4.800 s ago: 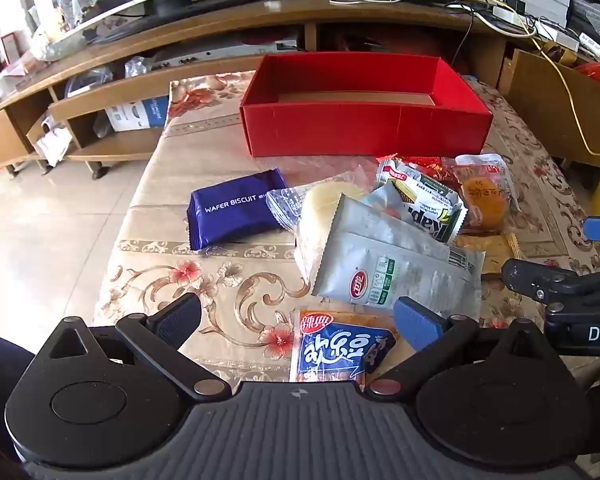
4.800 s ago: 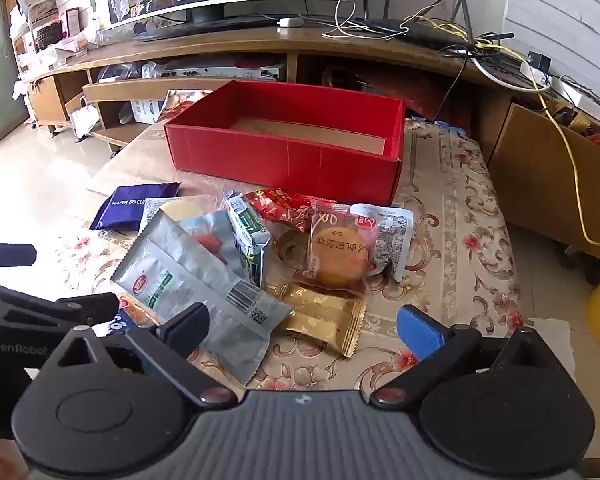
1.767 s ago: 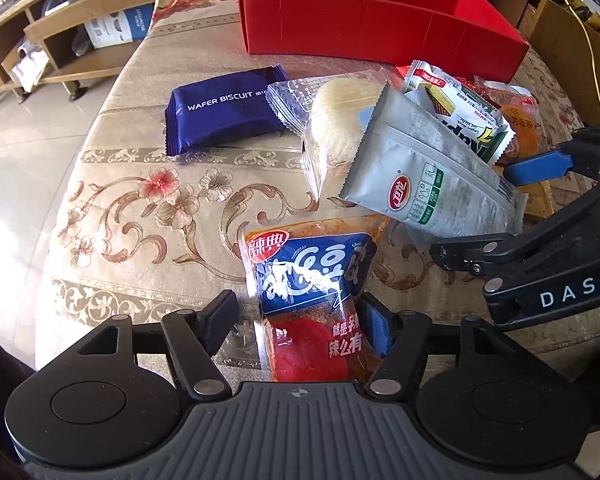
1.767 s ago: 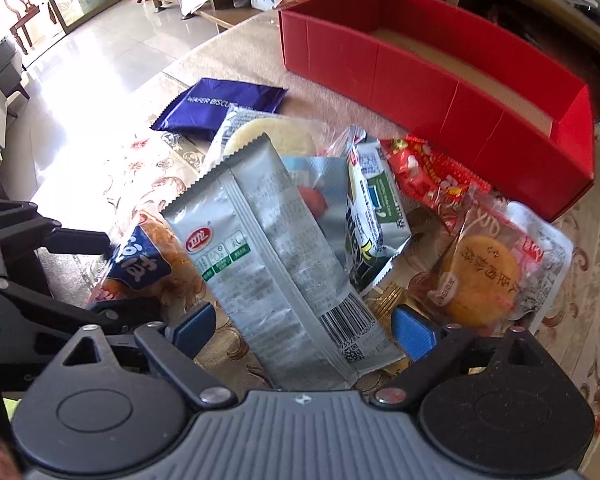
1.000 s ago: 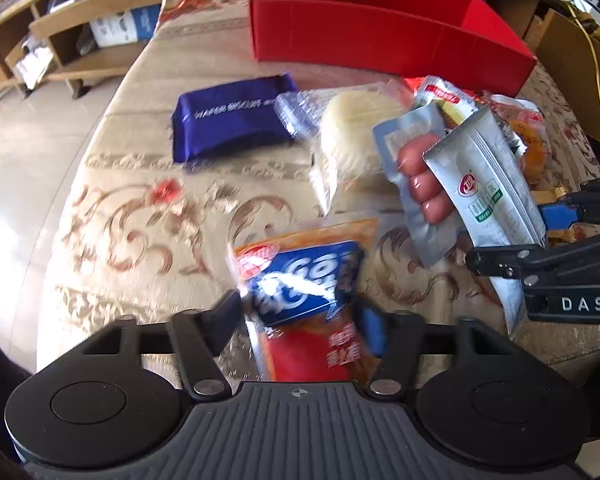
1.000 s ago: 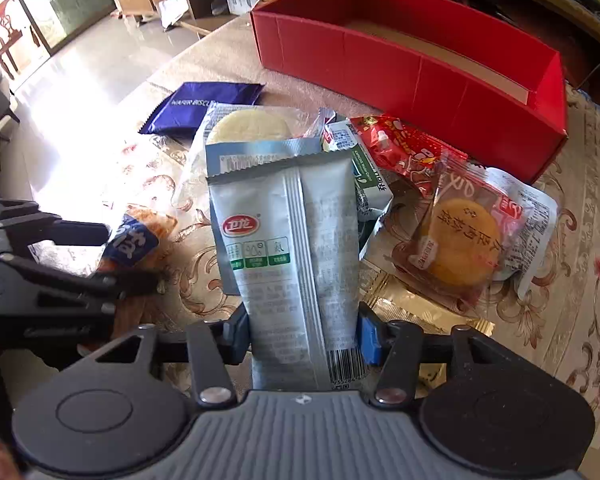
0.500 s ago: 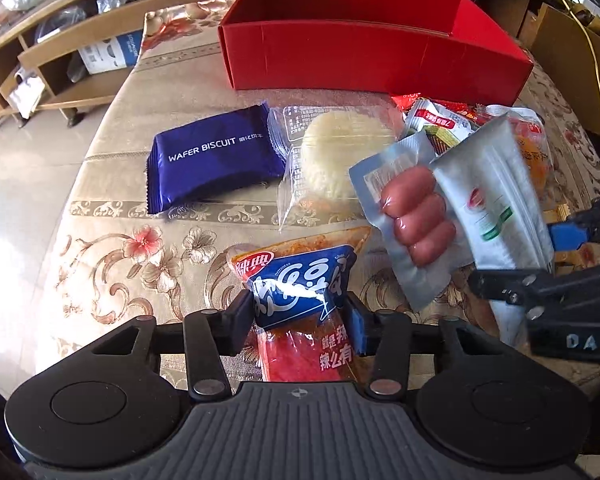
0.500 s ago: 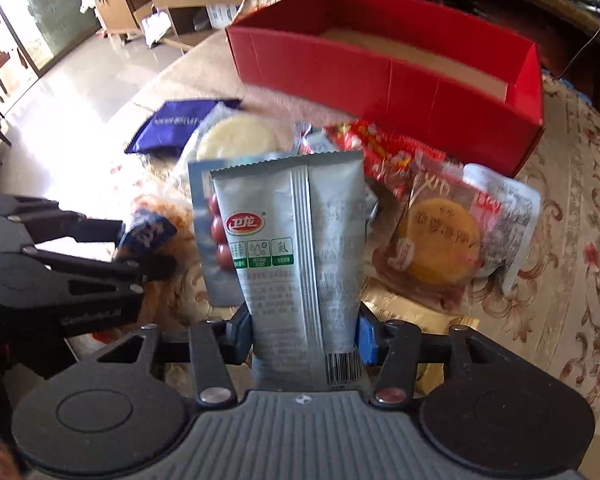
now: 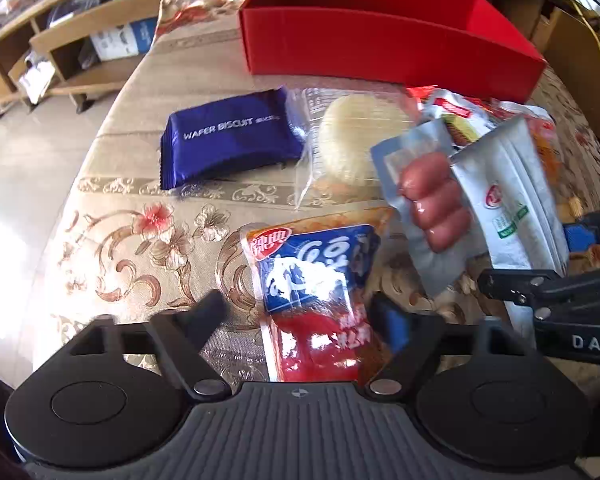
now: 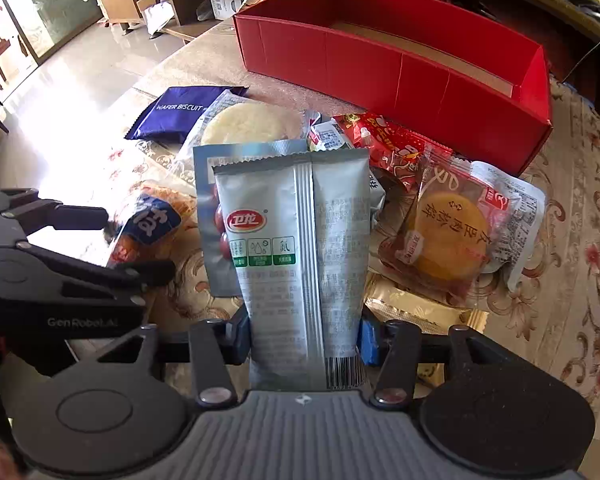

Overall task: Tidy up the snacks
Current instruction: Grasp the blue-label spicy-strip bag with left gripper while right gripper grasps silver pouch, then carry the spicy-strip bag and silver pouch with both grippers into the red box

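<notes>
My left gripper (image 9: 300, 312) has its fingers spread apart, with the orange and blue spicy snack pack (image 9: 312, 280) lying loose between them on the table. My right gripper (image 10: 304, 338) is shut on a silver snack pouch (image 10: 296, 248) and holds it upright above the table; a sausage pack (image 9: 432, 208) hangs behind the pouch. The right gripper also shows in the left wrist view (image 9: 540, 284), to the right. The red box (image 10: 400, 60) stands open beyond the snack pile.
A blue wafer biscuit pack (image 9: 228, 140), a round white cake in clear wrap (image 9: 352, 136), a red packet (image 10: 384, 144), an orange cake pack (image 10: 448, 236) and a gold packet (image 10: 412, 308) lie on the floral tablecloth (image 9: 140, 240). Wooden shelves (image 9: 80, 40) stand behind.
My left gripper's fingers have spread apart and let go of the spicy snack pack. My right gripper stays shut on the silver pouch, held up as before.
</notes>
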`<state>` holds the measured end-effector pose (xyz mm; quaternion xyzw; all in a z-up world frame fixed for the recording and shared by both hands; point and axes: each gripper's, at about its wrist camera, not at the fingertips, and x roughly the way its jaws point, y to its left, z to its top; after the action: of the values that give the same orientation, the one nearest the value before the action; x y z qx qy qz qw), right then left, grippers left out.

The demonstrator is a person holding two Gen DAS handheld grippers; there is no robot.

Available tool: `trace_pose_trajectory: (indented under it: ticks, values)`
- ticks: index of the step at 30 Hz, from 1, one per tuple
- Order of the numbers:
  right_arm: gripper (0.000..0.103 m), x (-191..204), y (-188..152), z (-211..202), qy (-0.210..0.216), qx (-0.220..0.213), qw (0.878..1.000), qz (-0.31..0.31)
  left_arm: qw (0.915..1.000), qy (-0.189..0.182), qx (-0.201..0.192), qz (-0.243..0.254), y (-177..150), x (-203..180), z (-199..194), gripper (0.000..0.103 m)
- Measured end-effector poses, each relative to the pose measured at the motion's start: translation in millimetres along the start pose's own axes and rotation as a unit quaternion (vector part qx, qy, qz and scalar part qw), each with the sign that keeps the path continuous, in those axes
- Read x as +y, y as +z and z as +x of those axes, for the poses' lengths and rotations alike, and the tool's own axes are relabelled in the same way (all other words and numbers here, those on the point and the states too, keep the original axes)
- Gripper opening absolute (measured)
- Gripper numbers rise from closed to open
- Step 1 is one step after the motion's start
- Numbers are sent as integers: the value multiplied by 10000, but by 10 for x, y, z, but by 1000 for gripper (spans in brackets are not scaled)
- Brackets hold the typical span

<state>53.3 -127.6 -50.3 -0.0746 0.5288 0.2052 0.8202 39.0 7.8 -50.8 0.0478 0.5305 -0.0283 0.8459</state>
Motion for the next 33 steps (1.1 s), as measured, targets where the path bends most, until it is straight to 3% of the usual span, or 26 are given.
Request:
trace_pose_trajectory:
  ticks: [2, 6, 14, 26, 33]
  values:
    - [46, 3, -3, -44, 26, -44, 10000, -9, 10000, -29, -11, 57, -24, -58, -65, 60]
    - [45, 29, -11, -167, 22, -217, 9998, -11, 10000, -33, -31, 58, -28, -95, -136, 52]
    - [45, 56, 0, -458, -1, -653, 9978, 101, 9992, 156, -337, 158, 10, -107, -376, 50]
    - [45, -82, 222, -560, 79, -972, 9942, 447, 9949, -44, -980, 252, 436, -162, -551, 50]
    - [45, -258, 410, -569, 49, -1112, 9912, 712, 9940, -199, -1058, 220, 696, -215, -463, 50]
